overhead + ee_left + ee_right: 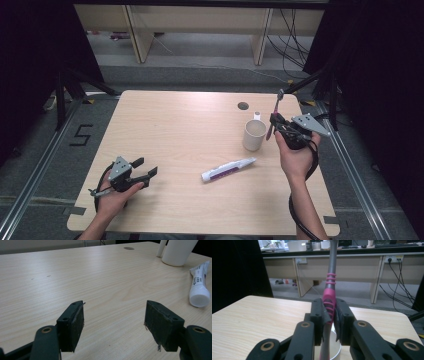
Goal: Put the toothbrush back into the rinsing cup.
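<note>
Toothbrush (329,298) clamped upright in right gripper (281,126), poised just above white cup (254,135); not yet dropped in. Left gripper (145,167) spread wide, empty, resting near table's (170,125) front-left corner.

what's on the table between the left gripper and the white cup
The toothpaste tube lies between the left gripper and the white cup, seen in the high view.

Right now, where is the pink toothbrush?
In the high view, the pink and grey plastic toothbrush is on the table's right side, clamped upright in the right hand-held gripper, just right of the white cup.
</note>
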The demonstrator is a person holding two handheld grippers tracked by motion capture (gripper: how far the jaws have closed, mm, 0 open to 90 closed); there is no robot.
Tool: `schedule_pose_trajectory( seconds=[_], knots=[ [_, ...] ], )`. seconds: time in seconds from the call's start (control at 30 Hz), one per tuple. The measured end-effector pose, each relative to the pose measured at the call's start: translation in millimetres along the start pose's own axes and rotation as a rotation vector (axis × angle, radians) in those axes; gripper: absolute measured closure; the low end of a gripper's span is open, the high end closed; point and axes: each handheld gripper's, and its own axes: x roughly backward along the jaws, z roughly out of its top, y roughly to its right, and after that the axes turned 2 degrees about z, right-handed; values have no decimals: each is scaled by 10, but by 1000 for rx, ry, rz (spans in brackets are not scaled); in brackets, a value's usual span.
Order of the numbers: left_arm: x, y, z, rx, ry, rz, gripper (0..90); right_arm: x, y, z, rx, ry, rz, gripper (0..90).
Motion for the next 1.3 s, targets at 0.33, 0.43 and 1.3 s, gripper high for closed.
schedule_pose_trajectory(
  seconds=[0.33,0.43,1.3],
  knots=[
    [-1,1,0,4,0,-1,317,-62,20,37,-1,9,-10,788],
    [0,0,0,2,1,-1,317,-77,27,46,0,3,-8,788],
    [-1,1,0,4,0,-2,317,-252,5,146,14,27,-22,787]
  ],
)
